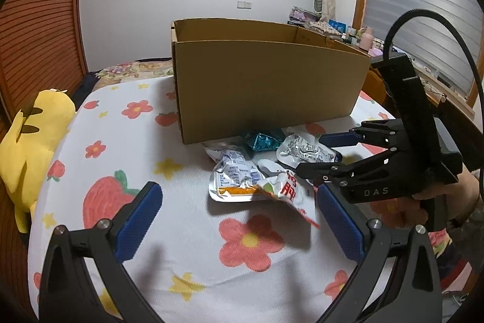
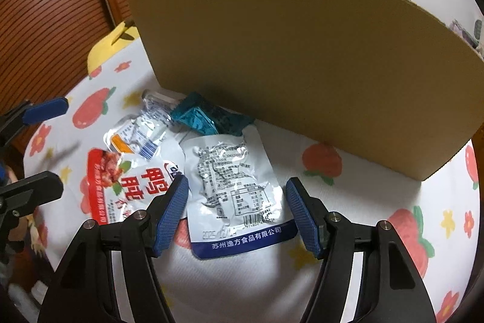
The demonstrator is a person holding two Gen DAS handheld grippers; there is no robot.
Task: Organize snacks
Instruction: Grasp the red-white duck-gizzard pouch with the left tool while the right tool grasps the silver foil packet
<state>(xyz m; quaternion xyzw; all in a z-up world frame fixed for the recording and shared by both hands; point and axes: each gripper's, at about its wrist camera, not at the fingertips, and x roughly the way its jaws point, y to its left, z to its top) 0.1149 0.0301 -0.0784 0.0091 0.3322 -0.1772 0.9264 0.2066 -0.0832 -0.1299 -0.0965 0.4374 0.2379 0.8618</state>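
Note:
Several snack packets lie in a heap on the flowered bedspread (image 1: 181, 247) in front of an open cardboard box (image 1: 266, 87). My right gripper (image 2: 237, 212) is open, its blue pads either side of a silver pouch with a blue bottom band (image 2: 233, 183); I see no pressure on it. Left of that pouch lie a red-and-white pouch (image 2: 130, 177), a silver pouch with an orange patch (image 2: 136, 135) and a teal packet (image 2: 196, 117). My left gripper (image 1: 240, 221) hangs open and empty just short of the red-and-white pouch (image 1: 287, 186). The right gripper (image 1: 320, 153) reaches in from the right.
The box wall (image 2: 302, 65) stands right behind the heap. A yellow plush toy (image 1: 30, 141) lies at the bed's left edge beside a slatted wooden panel (image 1: 39, 20). A cluttered sill and window blinds (image 1: 423, 5) are at the far right.

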